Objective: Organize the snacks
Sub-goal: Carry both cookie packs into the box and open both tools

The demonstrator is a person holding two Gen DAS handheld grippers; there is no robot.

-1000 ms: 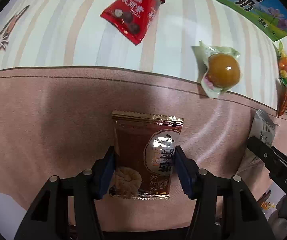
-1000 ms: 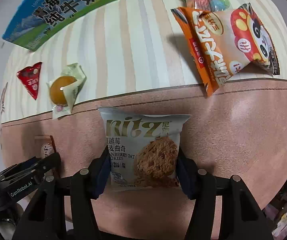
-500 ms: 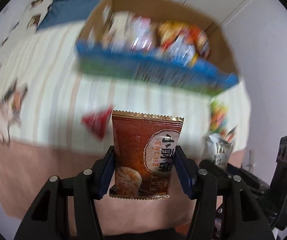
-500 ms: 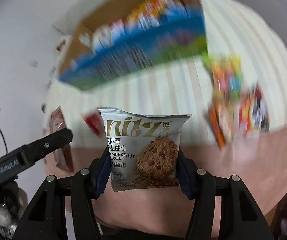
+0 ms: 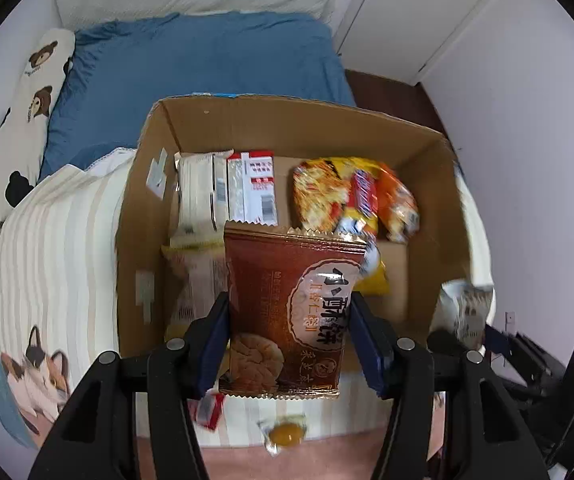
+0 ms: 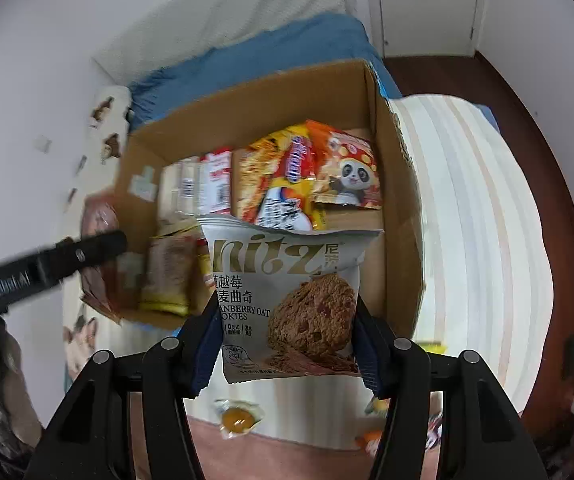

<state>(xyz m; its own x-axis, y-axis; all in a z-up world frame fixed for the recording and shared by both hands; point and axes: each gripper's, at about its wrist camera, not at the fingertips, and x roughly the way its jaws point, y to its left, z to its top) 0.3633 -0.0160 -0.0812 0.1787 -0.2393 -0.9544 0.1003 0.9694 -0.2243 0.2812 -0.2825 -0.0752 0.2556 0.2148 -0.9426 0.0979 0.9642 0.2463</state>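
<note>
My left gripper [image 5: 289, 344] is shut on a brown cookie packet [image 5: 291, 312], held upright over the near part of an open cardboard box [image 5: 299, 128]. My right gripper [image 6: 287, 338] is shut on a silver cranberry oat cookie bag [image 6: 287, 300], held above the same cardboard box [image 6: 247, 96]. The box holds white and red packets at its left and yellow and orange bags at its right. In the right wrist view the left gripper [image 6: 47, 268] shows as a black blurred finger at the left. A silver bag [image 5: 465, 308] shows at the right of the left wrist view.
The box stands on a bed with a striped cover [image 5: 55, 240] and a blue blanket [image 5: 207, 60]. A yellow wrapped sweet [image 5: 285, 434] and a red packet [image 5: 209, 410] lie on the cover below the grippers. White walls and a door [image 5: 427, 8] stand behind.
Both grippers have risen from the bed cover with their packets and now hang over the open box. The loose snacks on the cover have dropped to the bottom of both views.
</note>
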